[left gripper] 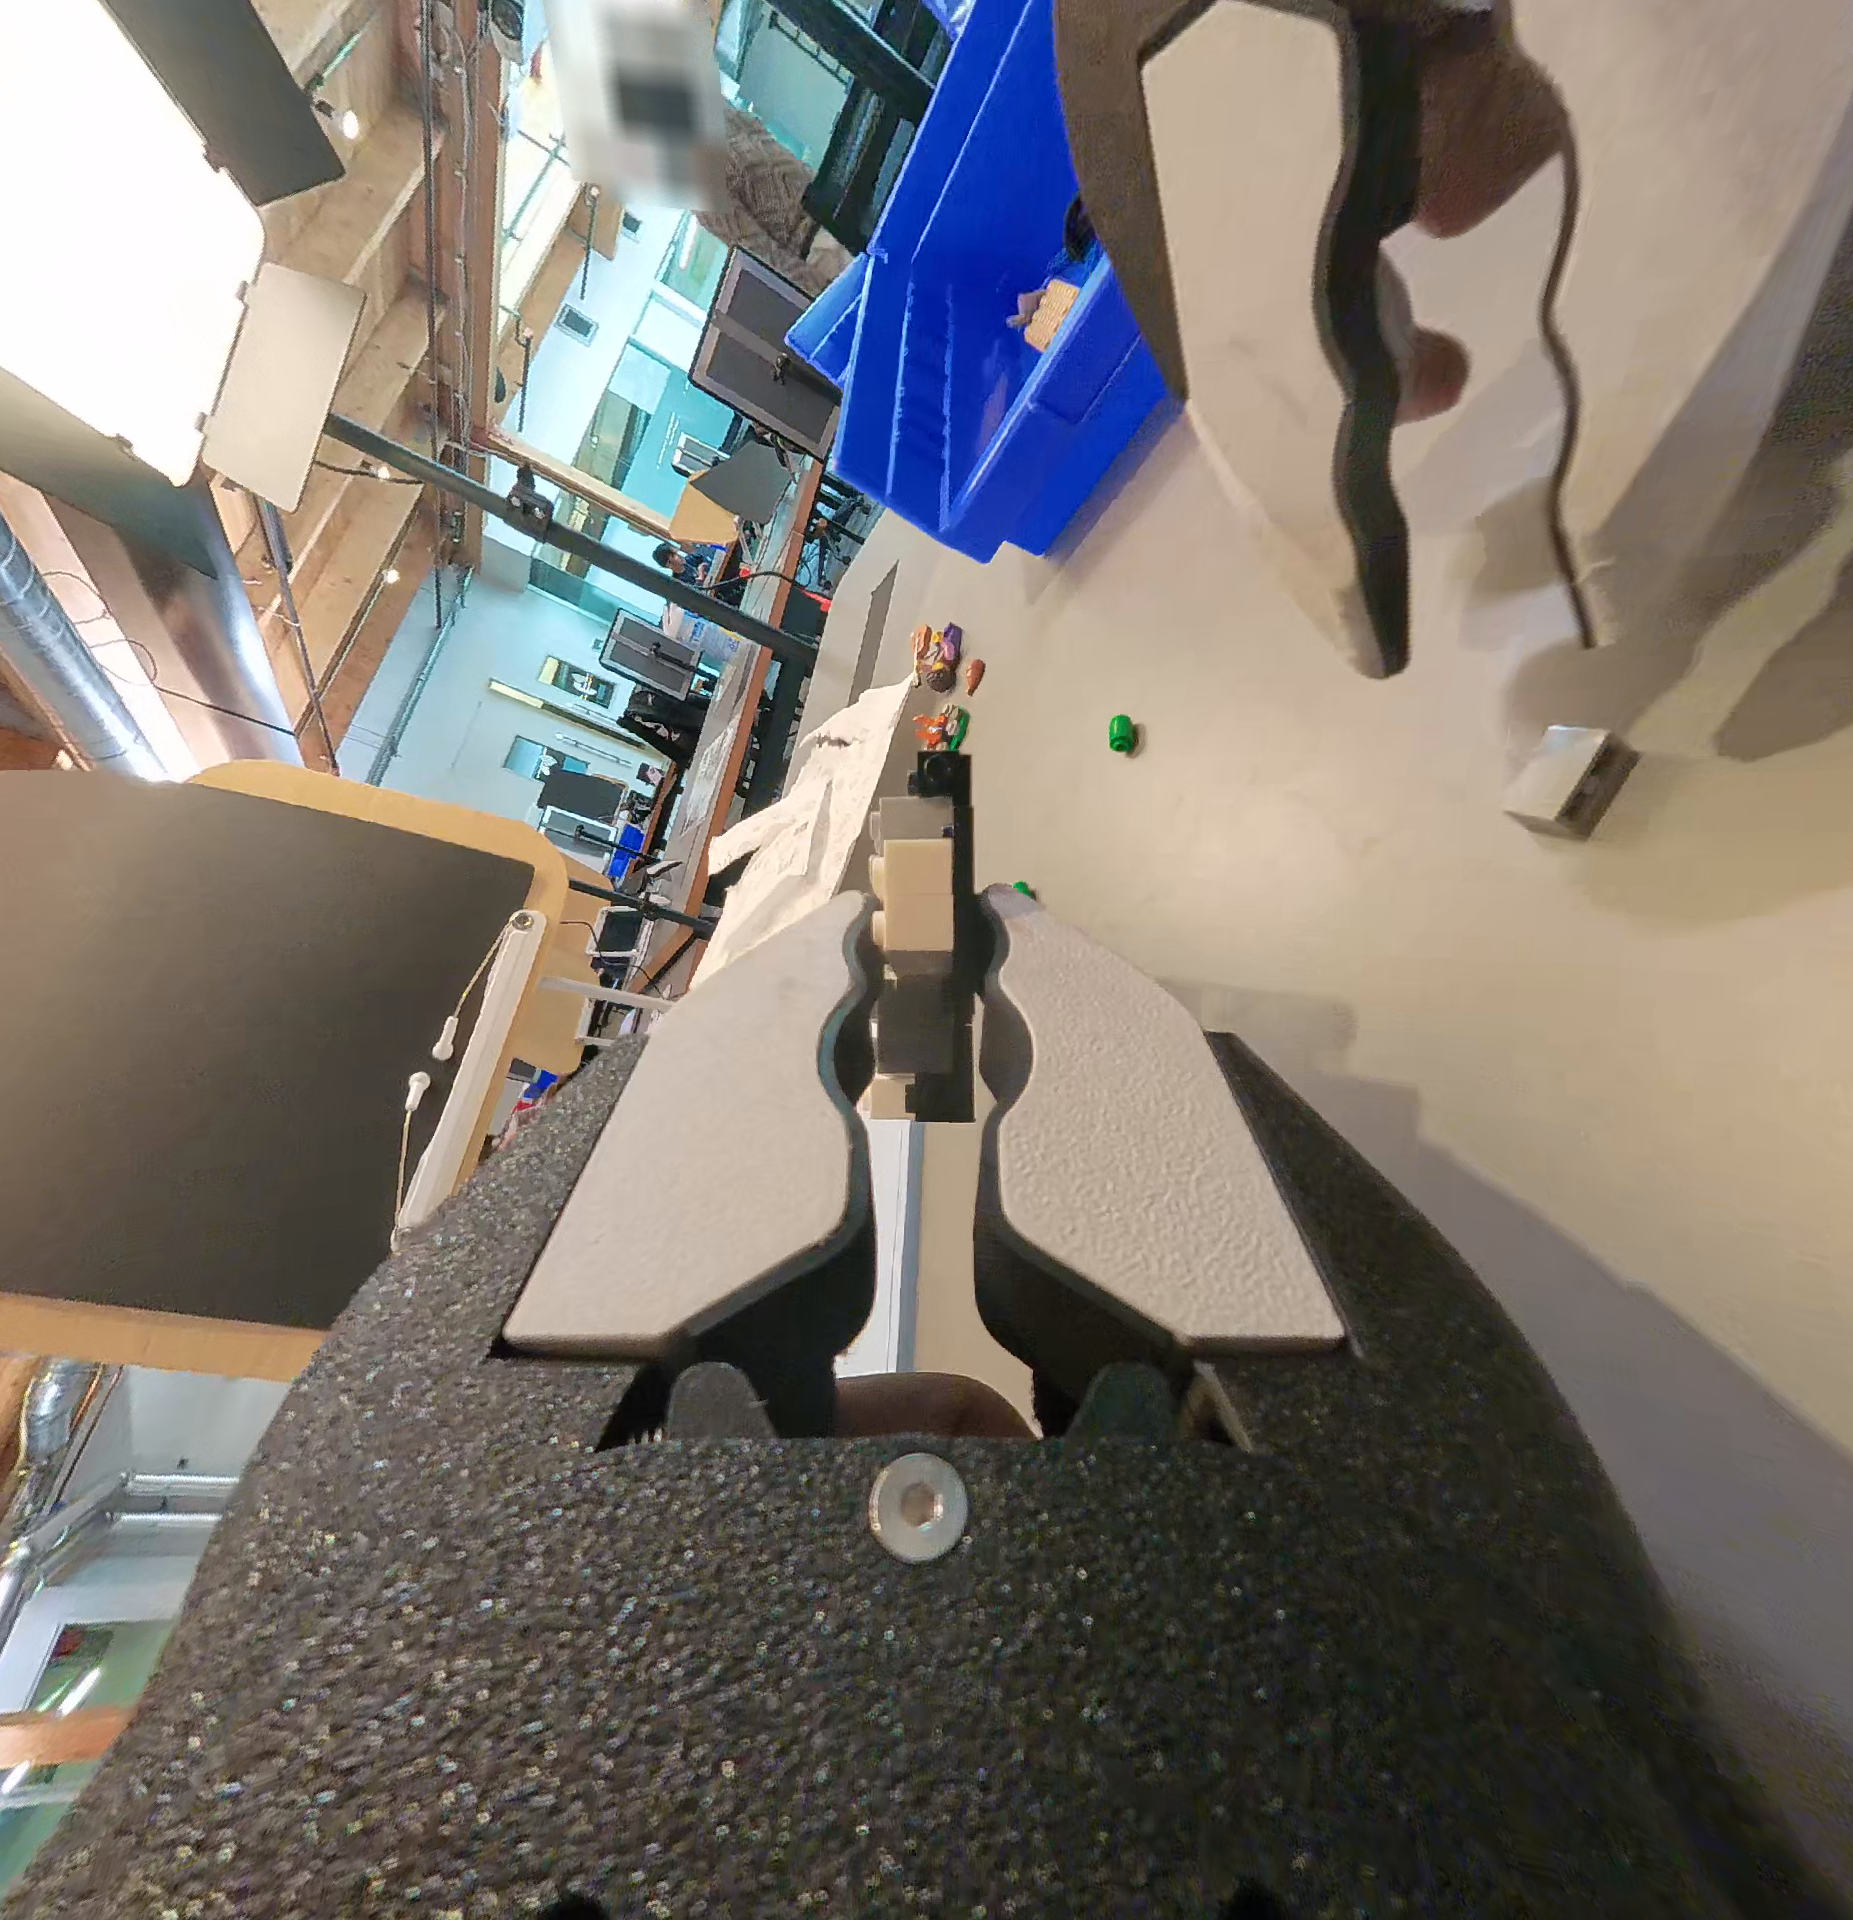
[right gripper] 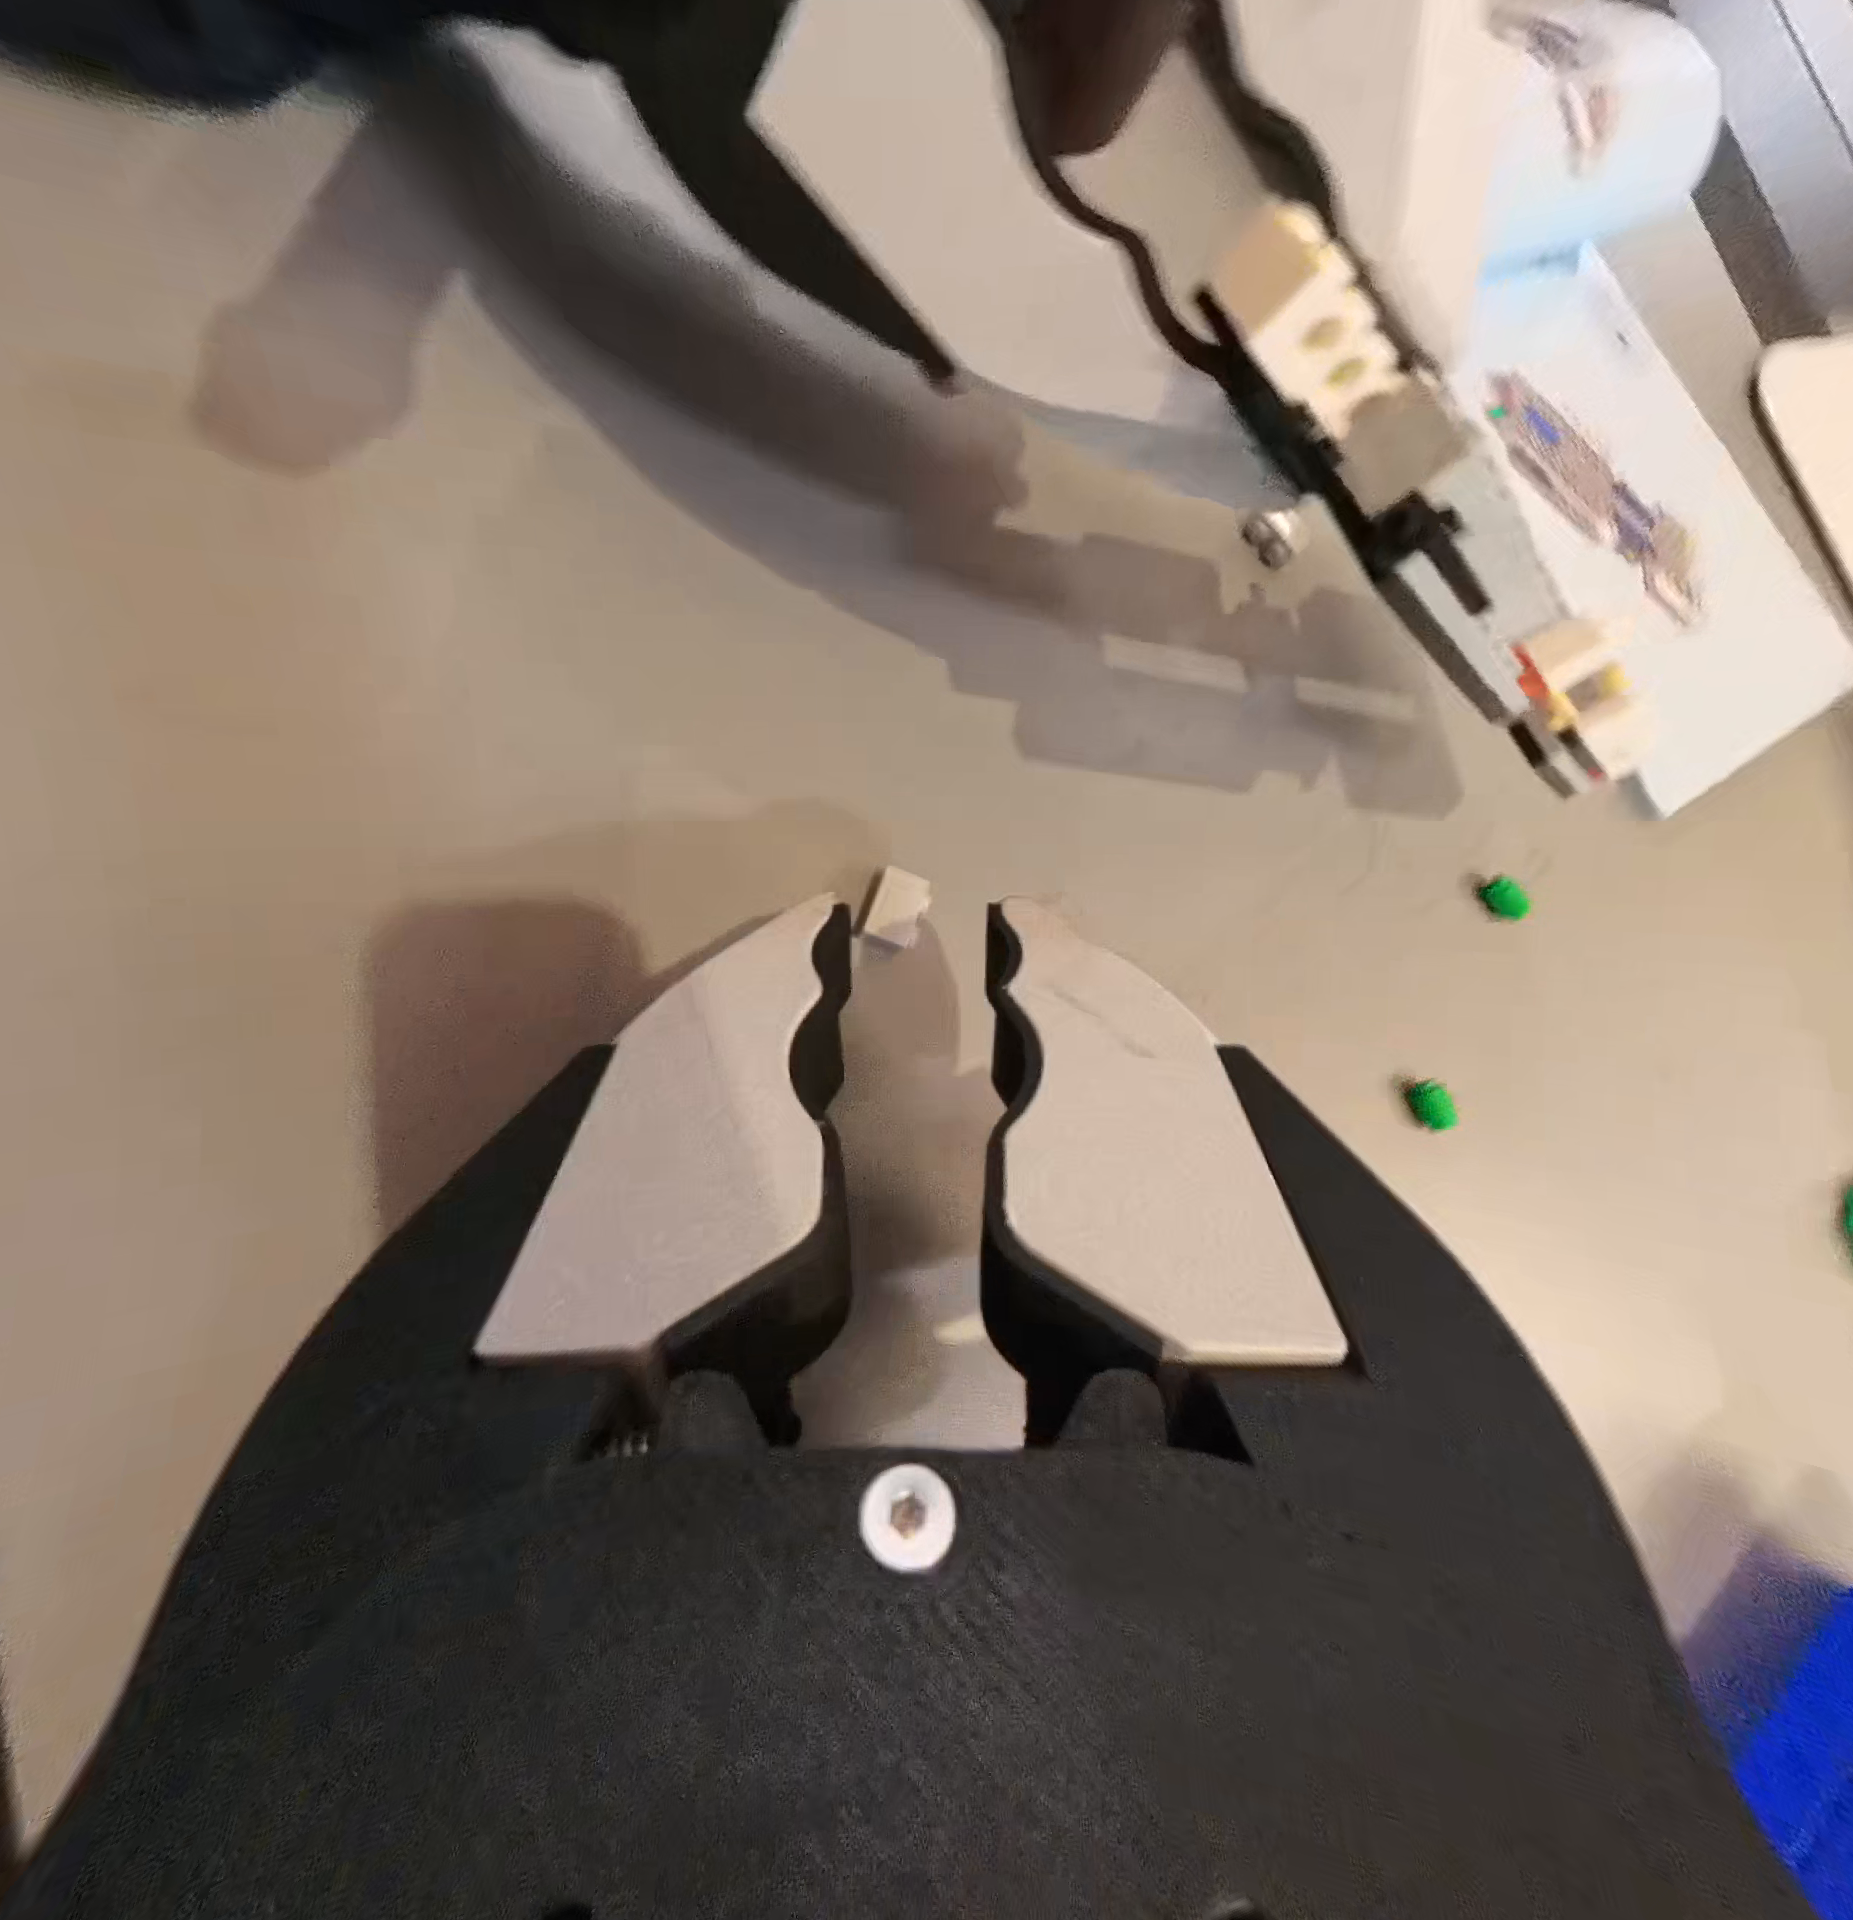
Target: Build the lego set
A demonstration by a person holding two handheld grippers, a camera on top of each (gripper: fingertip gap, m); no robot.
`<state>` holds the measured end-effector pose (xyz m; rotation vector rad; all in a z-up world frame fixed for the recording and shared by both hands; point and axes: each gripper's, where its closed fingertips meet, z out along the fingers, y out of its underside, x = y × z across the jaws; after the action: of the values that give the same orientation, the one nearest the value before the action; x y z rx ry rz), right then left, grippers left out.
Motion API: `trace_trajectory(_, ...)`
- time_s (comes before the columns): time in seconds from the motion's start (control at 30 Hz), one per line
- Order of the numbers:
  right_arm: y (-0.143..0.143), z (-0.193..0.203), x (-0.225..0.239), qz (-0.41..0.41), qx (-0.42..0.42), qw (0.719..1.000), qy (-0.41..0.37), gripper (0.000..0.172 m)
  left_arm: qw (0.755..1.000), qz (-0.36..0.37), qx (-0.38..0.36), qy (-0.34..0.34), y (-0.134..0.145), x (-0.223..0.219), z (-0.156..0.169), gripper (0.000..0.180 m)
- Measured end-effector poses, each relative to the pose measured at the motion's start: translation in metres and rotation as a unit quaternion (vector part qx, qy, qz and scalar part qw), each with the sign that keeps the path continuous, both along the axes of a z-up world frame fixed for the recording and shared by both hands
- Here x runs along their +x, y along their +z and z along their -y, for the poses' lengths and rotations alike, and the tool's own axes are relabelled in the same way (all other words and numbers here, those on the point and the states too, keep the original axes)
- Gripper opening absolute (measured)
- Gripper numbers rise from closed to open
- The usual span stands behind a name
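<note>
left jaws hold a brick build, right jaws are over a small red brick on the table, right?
Not quite: the small brick at the right gripper is white, not red, as the right wrist view shows. The left gripper does hold the brick build.

**Brick assembly clamped, small grey brick at open fingertips**

The left gripper (left gripper: 927,914) clamps a long toy-brick assembly (left gripper: 927,883) of black, grey and cream pieces, held above the beige table (left gripper: 1317,935). The right gripper (right gripper: 917,914), jaws apart, has a small light-grey brick (right gripper: 891,912) on the table just beside its left fingertip.
</note>
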<state>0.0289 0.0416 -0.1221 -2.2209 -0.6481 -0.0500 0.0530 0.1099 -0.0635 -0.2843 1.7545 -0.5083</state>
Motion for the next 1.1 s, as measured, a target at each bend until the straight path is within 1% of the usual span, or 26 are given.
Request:
trace_trajectory(0.03,0.000,-0.001,0.001,-0.015,0.002,0.999,-0.029,0.024,1.000,-0.001,0.002,-0.003,-0.001,0.000,0.002,0.015)
trace_trajectory(0.1,-0.007,-0.002,0.006,-0.020,-0.007,0.997,-0.073,0.025,1.000,-0.003,0.003,-0.010,-0.002,-0.001,0.006,0.015)
trace_trajectory(0.2,-0.015,-0.002,0.006,-0.017,-0.031,0.995,-0.090,0.026,1.000,-0.002,0.002,-0.017,-0.001,-0.003,0.010,0.015)
trace_trajectory(0.33,-0.020,-0.003,0.001,-0.029,-0.052,0.994,-0.092,0.025,1.000,-0.001,0.010,-0.023,-0.001,-0.005,0.013,0.016)
trace_trajectory(0.43,-0.027,-0.003,0.002,-0.021,-0.075,0.992,-0.097,0.023,1.000,0.000,0.014,-0.024,-0.001,-0.006,0.013,0.015)
trace_trajectory(0.5,-0.030,-0.003,0.000,-0.022,-0.084,0.992,-0.092,0.014,1.000,0.000,0.014,-0.024,0.000,-0.007,0.013,0.015)
trace_trajectory(0.53,-0.030,-0.004,-0.001,-0.019,-0.086,0.992,-0.085,0.012,1.000,0.000,0.013,-0.025,0.000,-0.007,0.012,0.016)
trace_trajectory(0.7,-0.027,-0.011,0.003,0.021,-0.071,0.996,-0.055,0.012,1.000,-0.010,0.007,-0.024,-0.002,-0.007,0.009,0.016)
trace_trajectory(0.77,-0.020,-0.015,0.007,0.047,-0.043,0.997,-0.047,0.012,1.000,-0.013,0.001,-0.021,-0.002,-0.008,0.008,0.016)
trace_trajectory(0.83,-0.006,-0.021,0.011,0.073,-0.003,0.997,-0.033,0.012,1.000,-0.014,-0.008,-0.021,0.000,-0.008,0.007,0.016)
trace_trajectory(0.97,0.044,-0.029,0.017,0.154,0.092,0.984,-0.005,0.012,0.999,-0.015,-0.026,-0.016,0.005,-0.009,0.002,0.016)
trace_trajectory(1.1,0.093,-0.040,0.017,0.246,0.159,0.956,0.023,0.012,0.999,-0.021,-0.027,-0.009,0.005,-0.009,-0.001,0.016)
